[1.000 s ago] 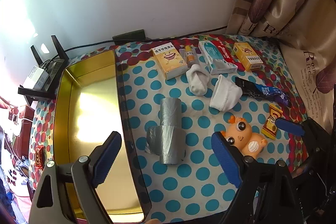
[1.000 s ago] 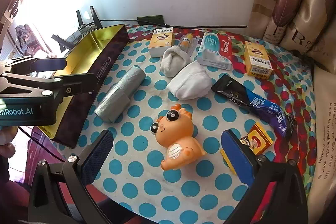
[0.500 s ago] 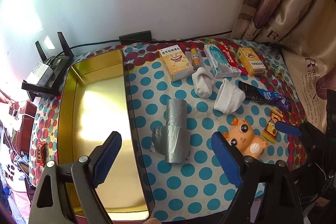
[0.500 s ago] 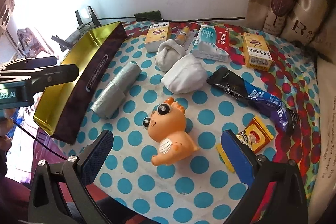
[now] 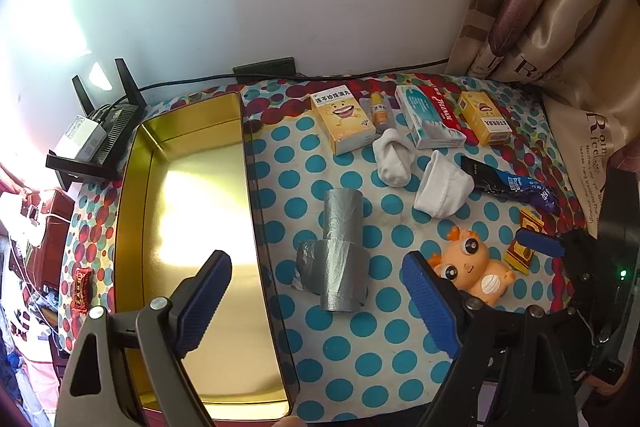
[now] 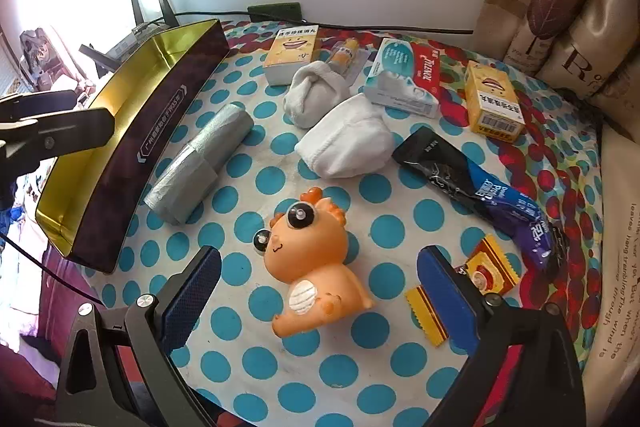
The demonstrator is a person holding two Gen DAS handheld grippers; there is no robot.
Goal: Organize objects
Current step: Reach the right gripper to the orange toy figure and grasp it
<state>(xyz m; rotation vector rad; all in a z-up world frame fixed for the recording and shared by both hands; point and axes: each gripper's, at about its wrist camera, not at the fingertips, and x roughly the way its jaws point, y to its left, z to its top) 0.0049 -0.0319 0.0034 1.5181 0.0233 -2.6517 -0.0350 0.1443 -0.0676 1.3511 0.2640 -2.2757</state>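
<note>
Tin (image 5: 188, 163): glossy gold metal inside, dark matt outside. Toy (image 6: 316, 259): smooth orange plastic. Socks (image 6: 348, 143): white knit cloth. Roll (image 5: 340, 247): grey crinkled plastic film. Boxes (image 5: 344, 123): printed card. Tablecloth (image 6: 400, 359): dotted fabric

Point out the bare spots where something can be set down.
Free: inside the gold tin, and the near cloth between the grey roll and orange toy. Crowded: the far edge, with boxes and socks.
</note>
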